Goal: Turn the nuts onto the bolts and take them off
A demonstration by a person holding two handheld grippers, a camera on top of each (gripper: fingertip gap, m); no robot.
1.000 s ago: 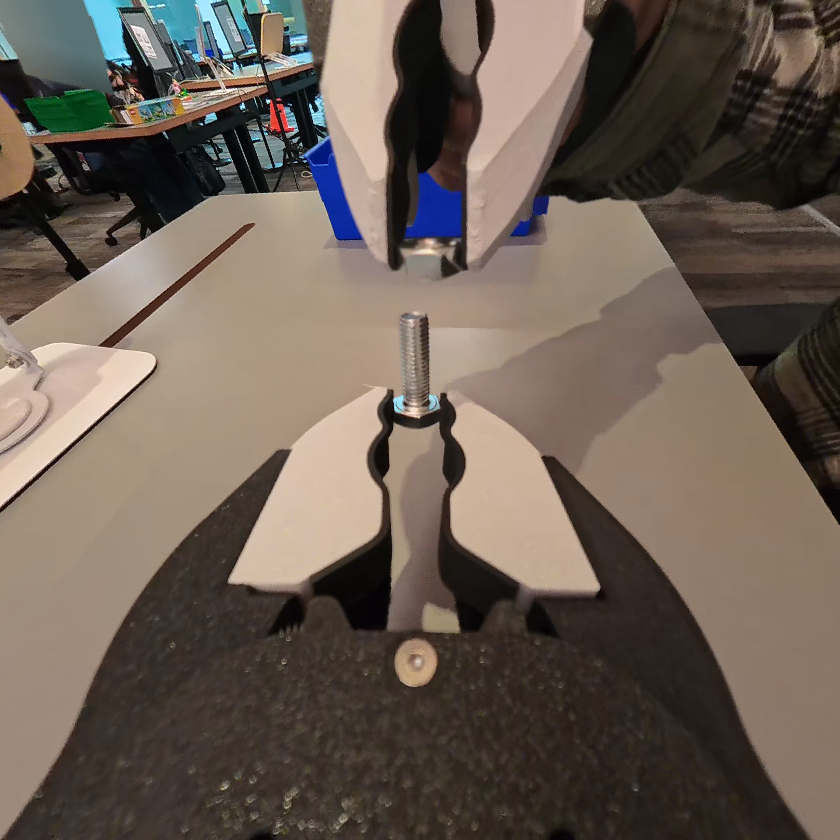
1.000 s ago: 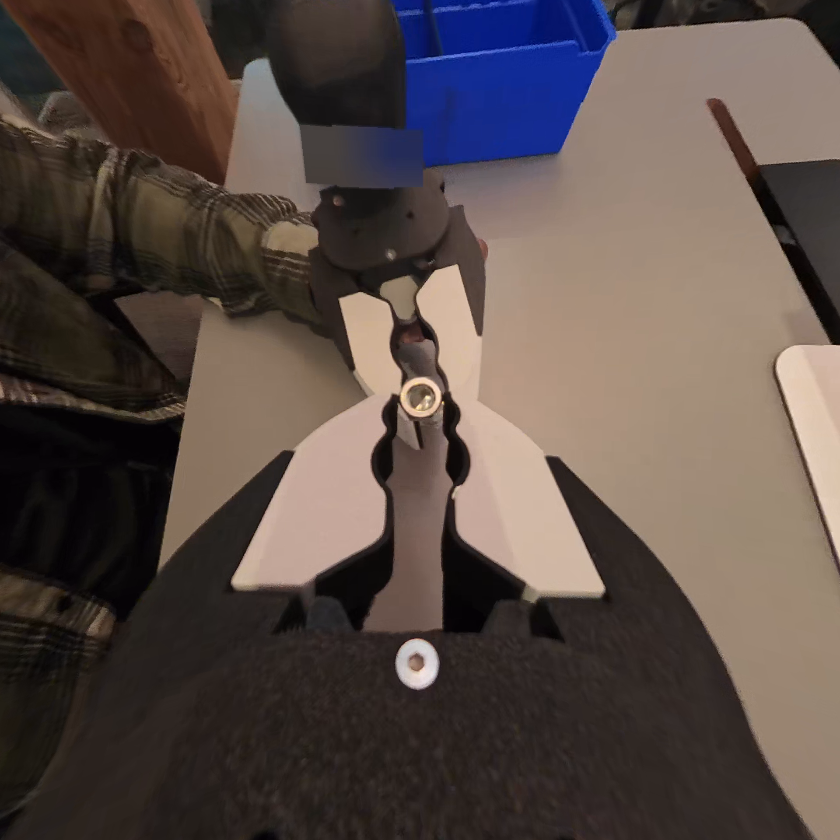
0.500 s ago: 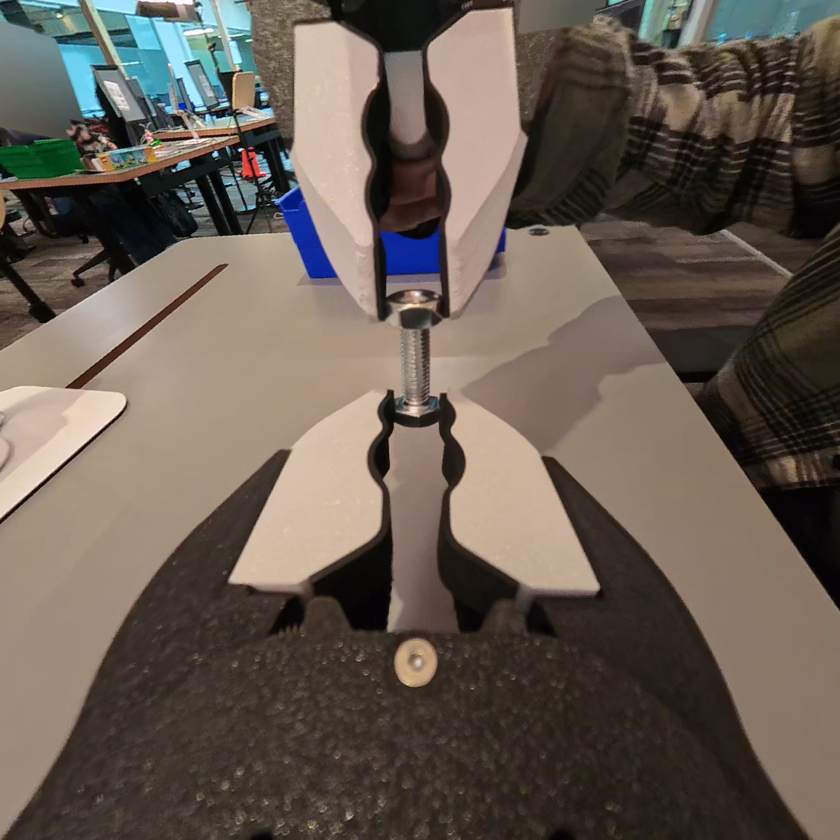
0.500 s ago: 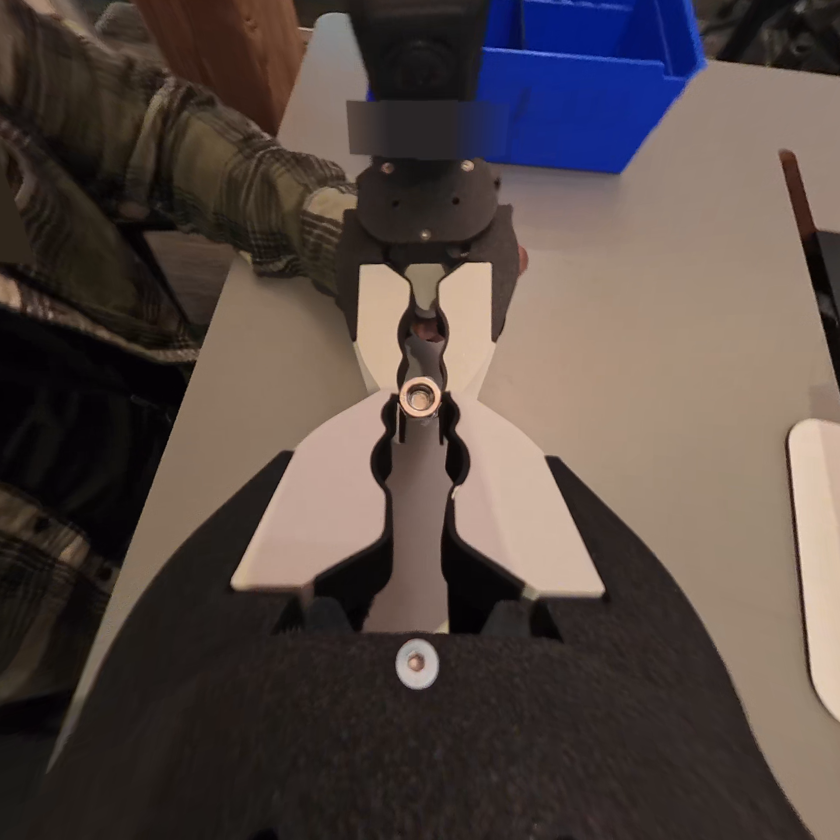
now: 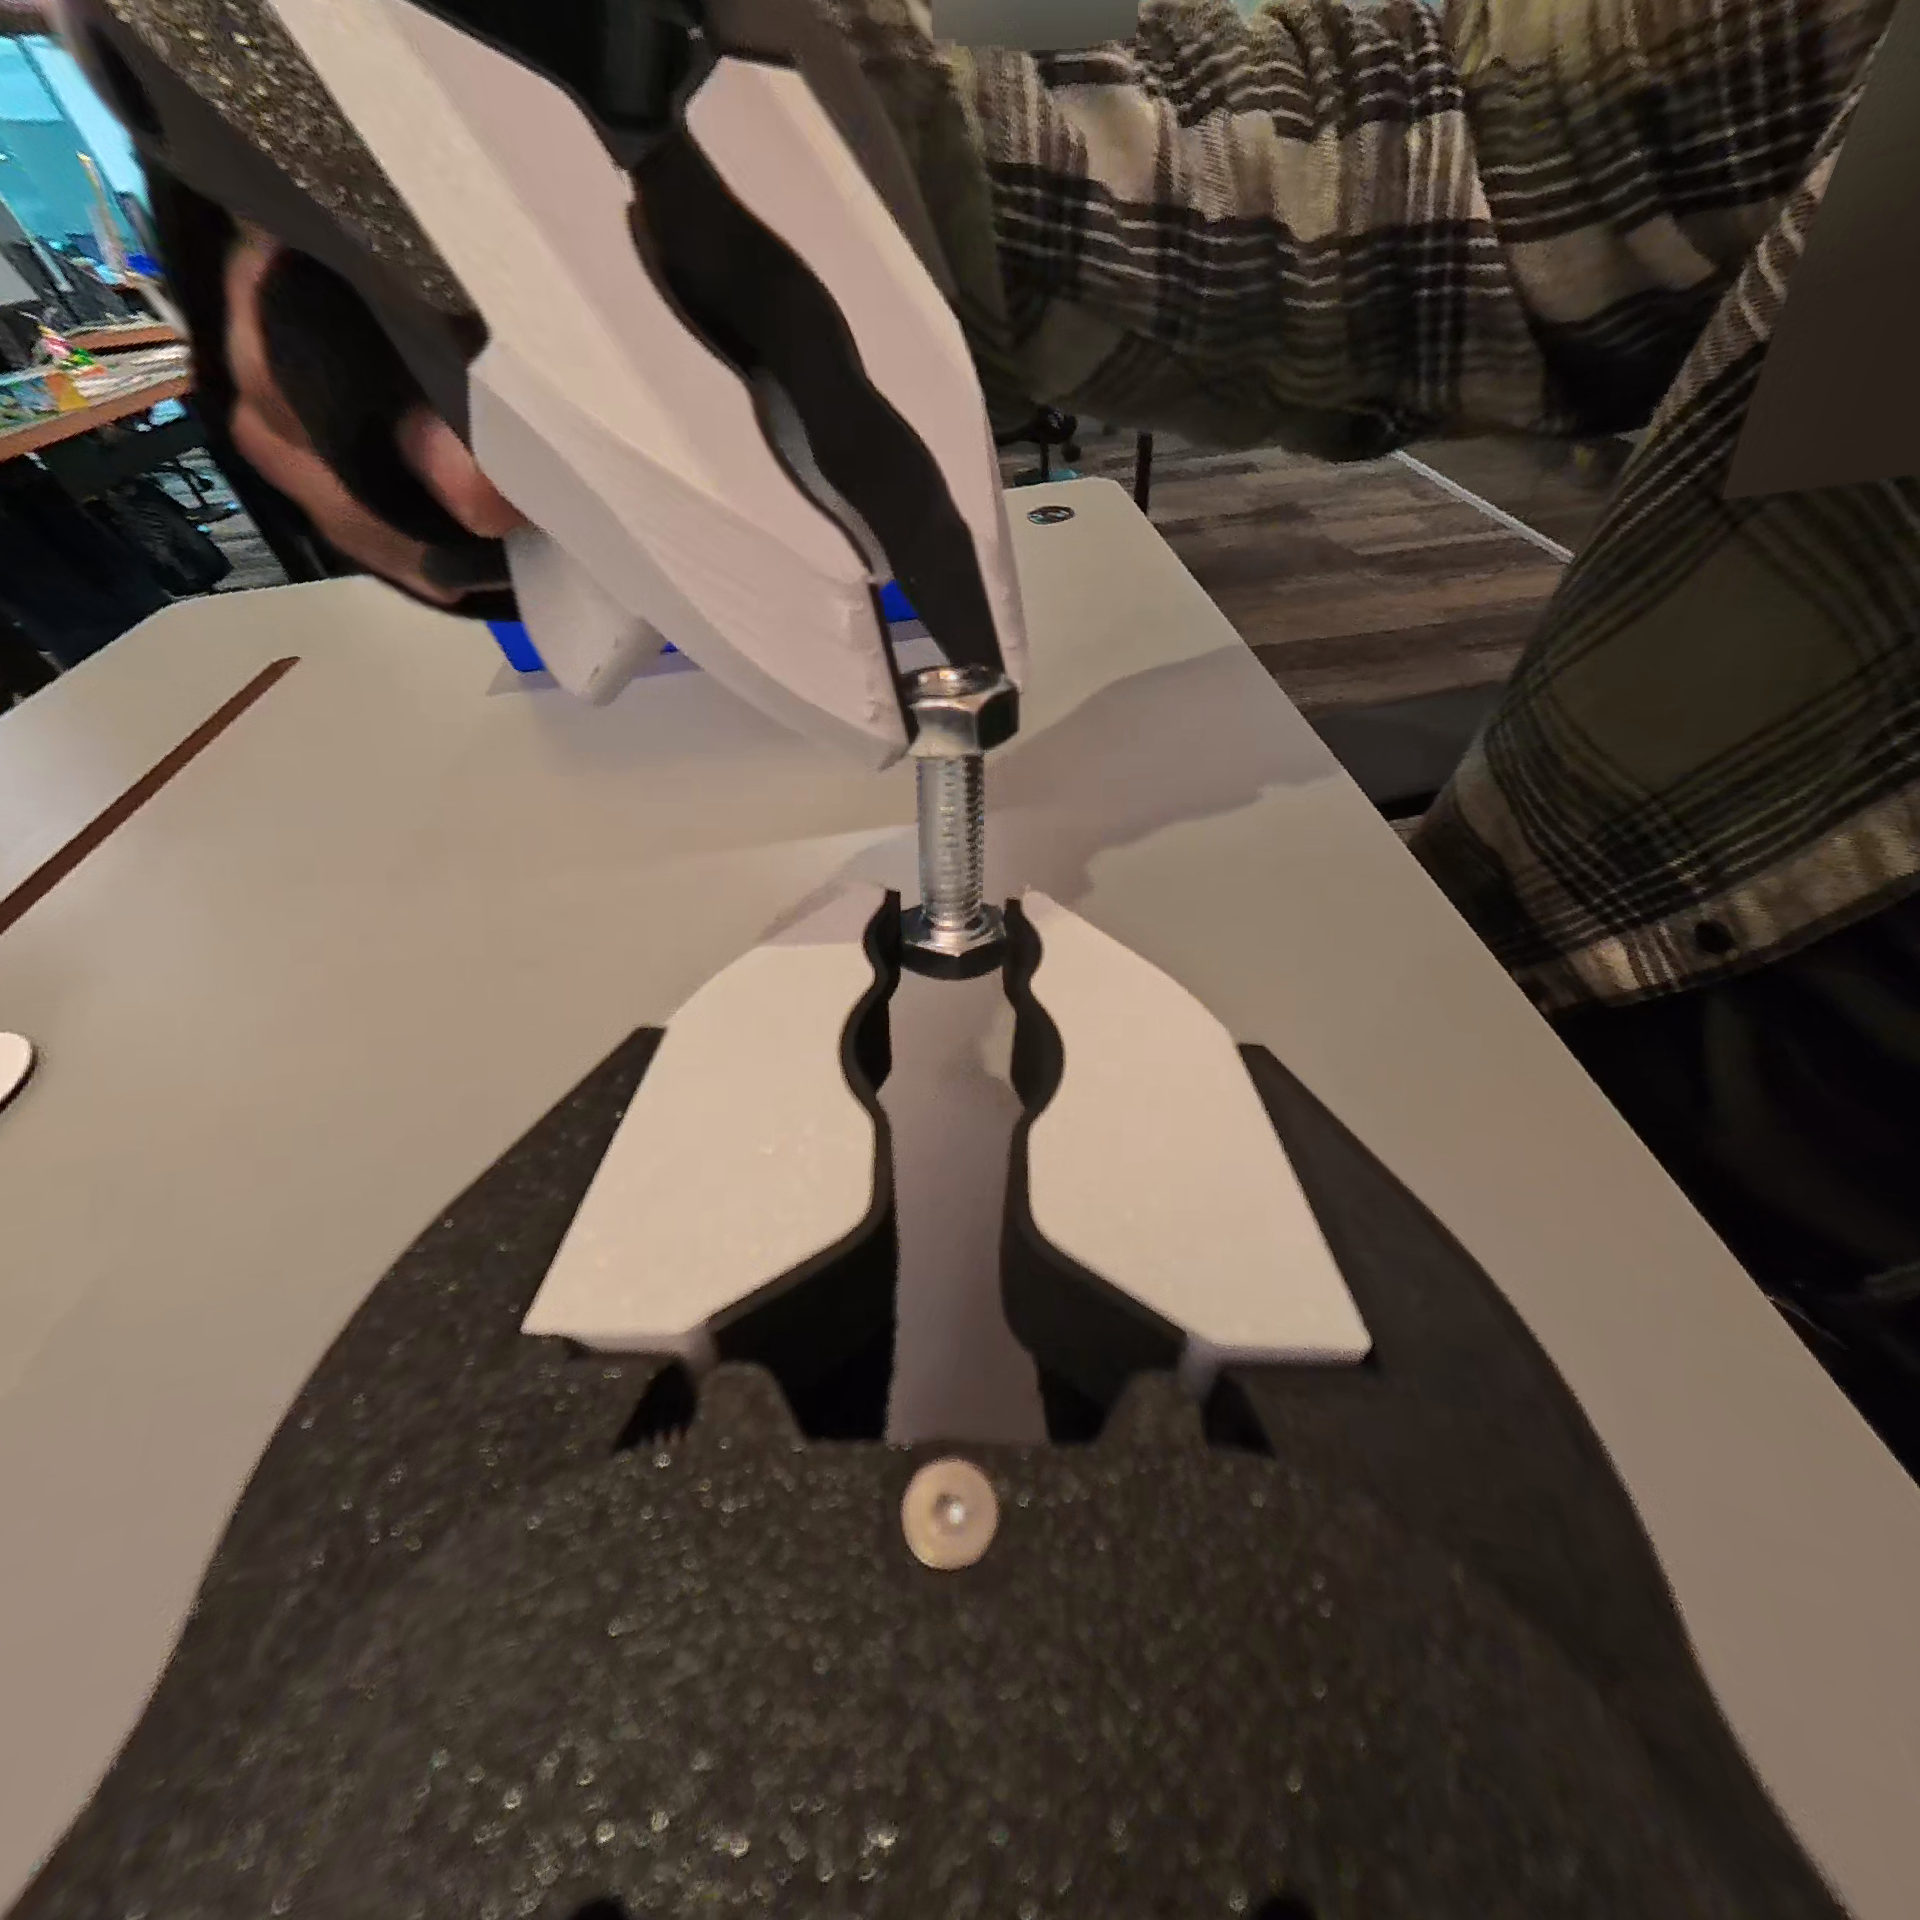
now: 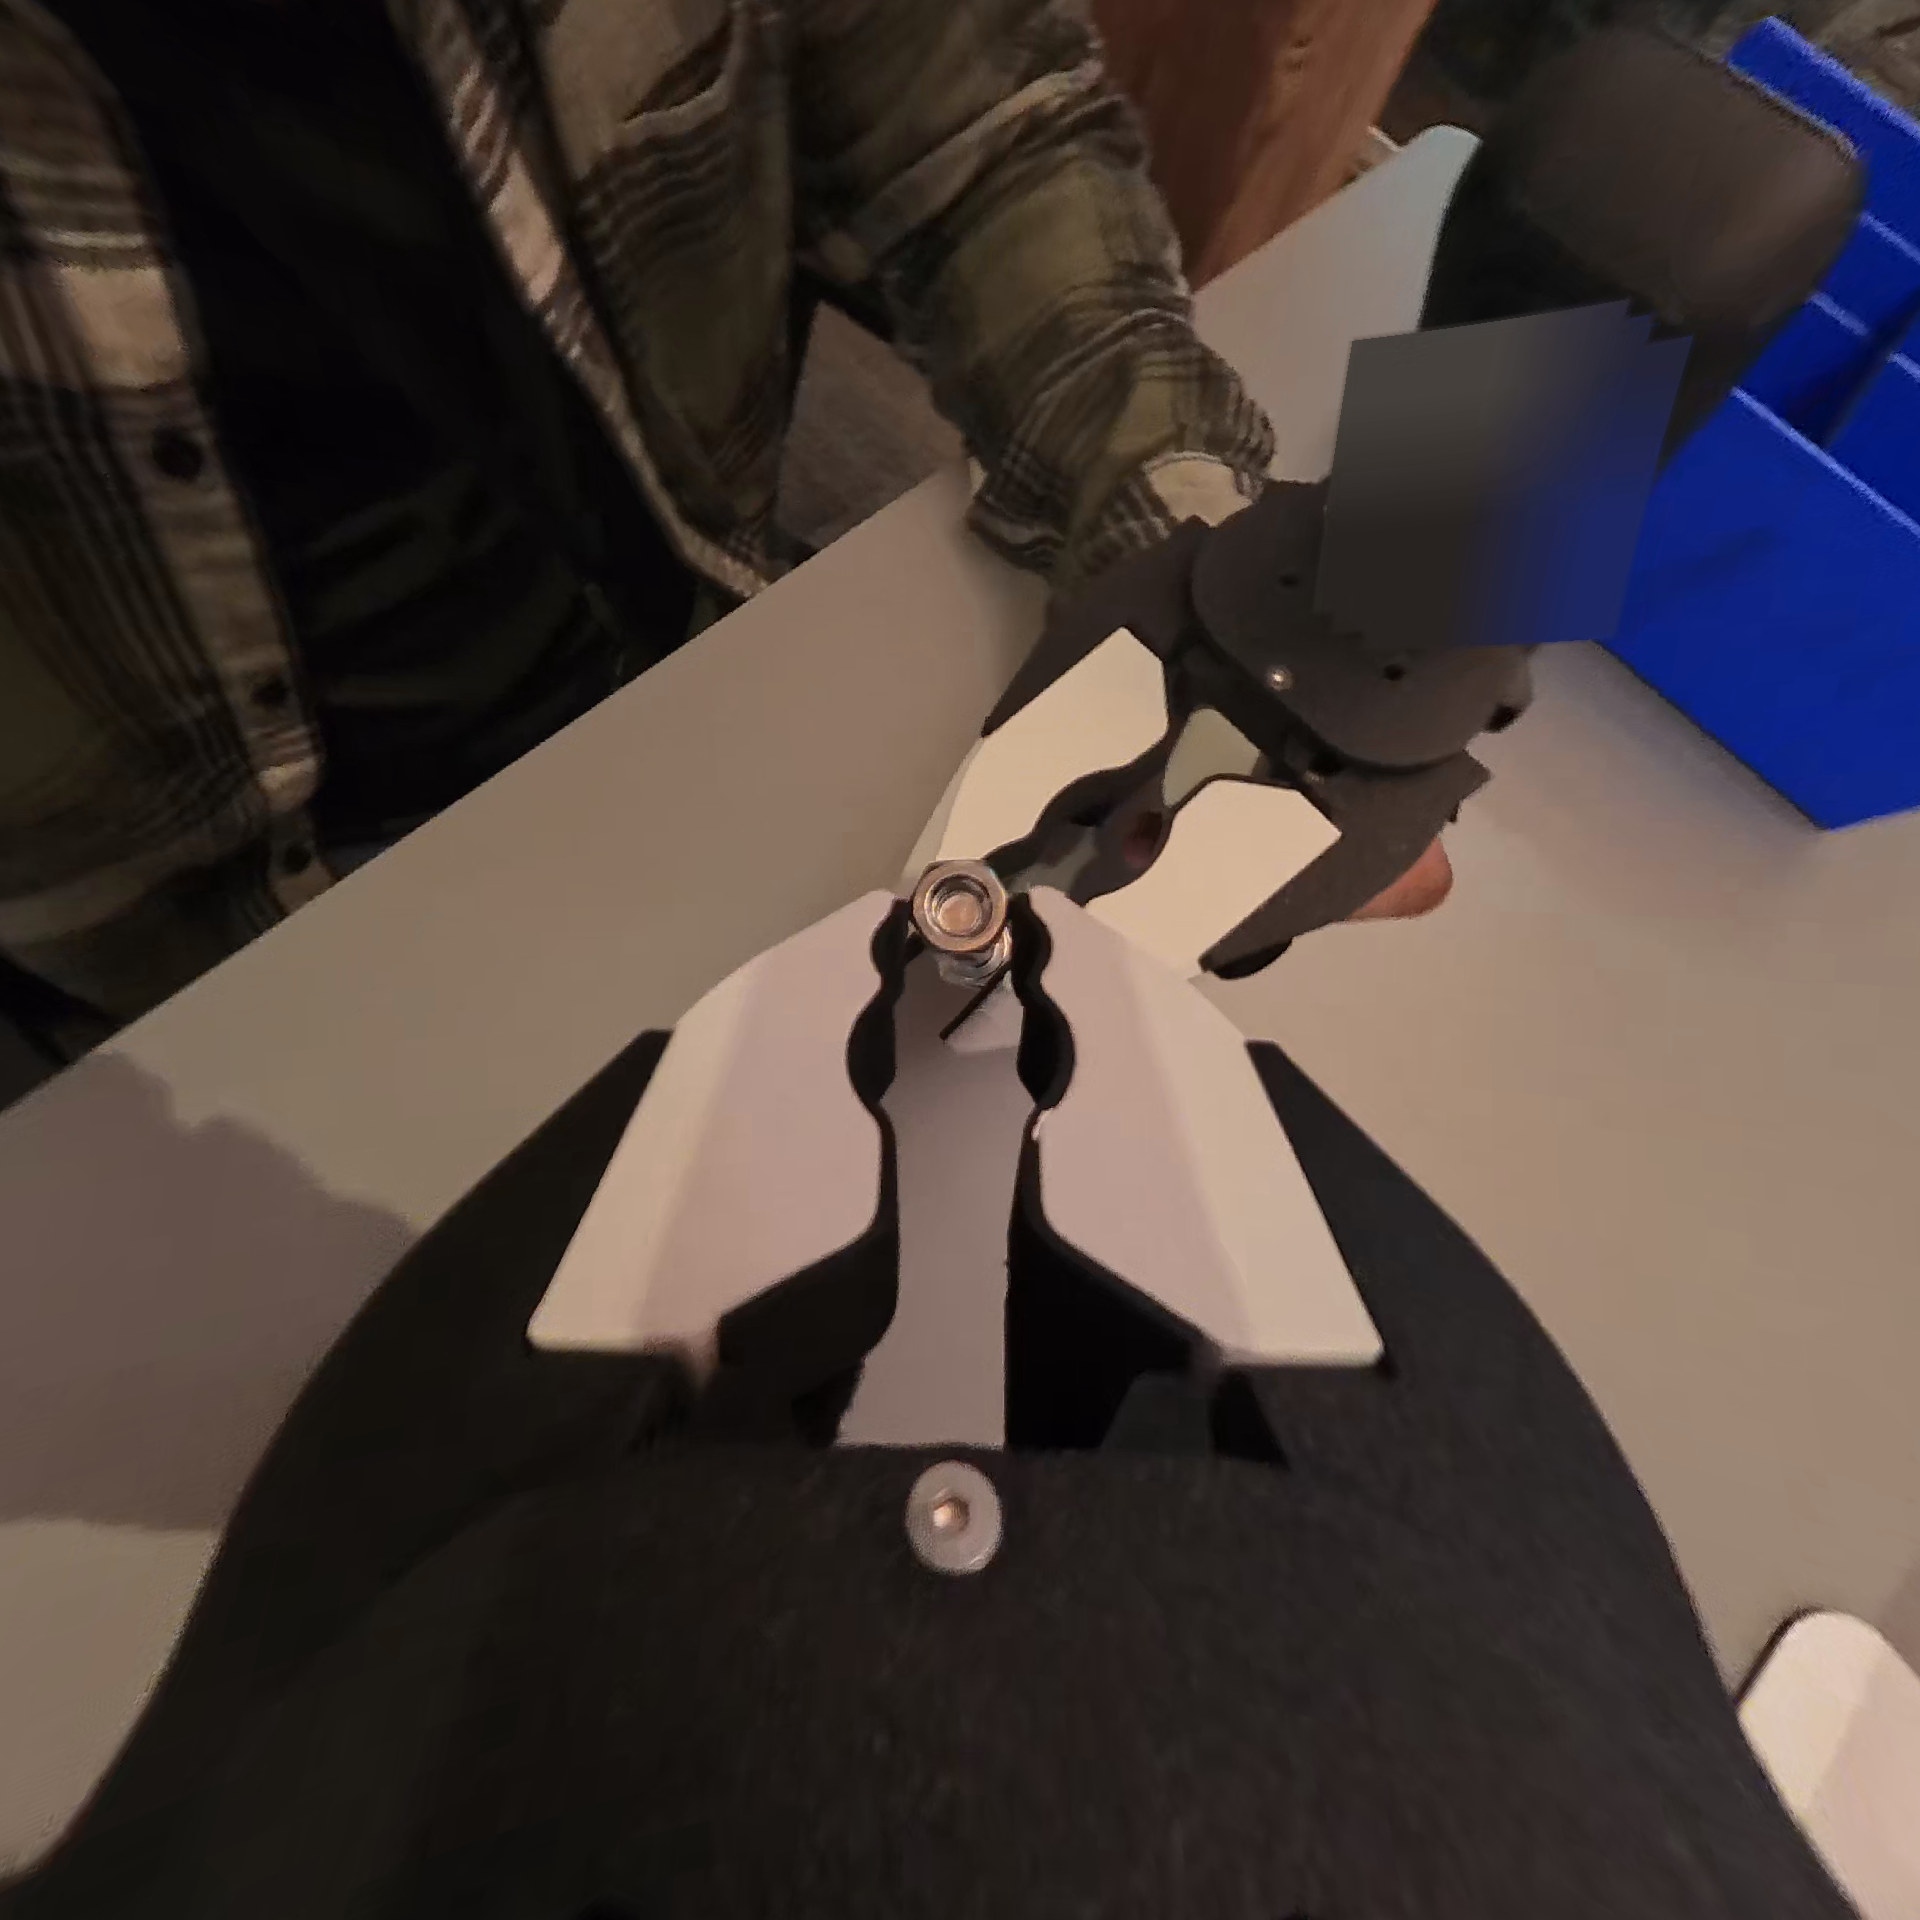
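Observation:
A silver bolt (image 5: 948, 831) stands upright, thread up. My left gripper (image 5: 951, 940) is shut on its hex head, low over the grey table (image 5: 416, 883). A silver hex nut (image 5: 961, 712) sits on the top end of the thread. My right gripper (image 5: 948, 698) comes down from the upper left, tilted, and is shut on that nut. In the right wrist view I look down on the nut (image 6: 956, 914) between my right gripper's tips (image 6: 958, 923). The left gripper (image 6: 1013, 883) reaches in from the upper right, its tips mostly hidden.
A blue bin (image 6: 1766, 582) stands at the far end of the table. A white pad (image 6: 1829, 1756) lies at one side. The person's plaid sleeves (image 5: 1299, 260) hang close over the work. The table edge (image 6: 623, 686) runs near the bolt. About 4 cm separates my left fingertips from my right.
The right gripper came down with the nut and set it on the bolt's tip, then turned, so it now leans in from the left. The left gripper kept holding the bolt upright.

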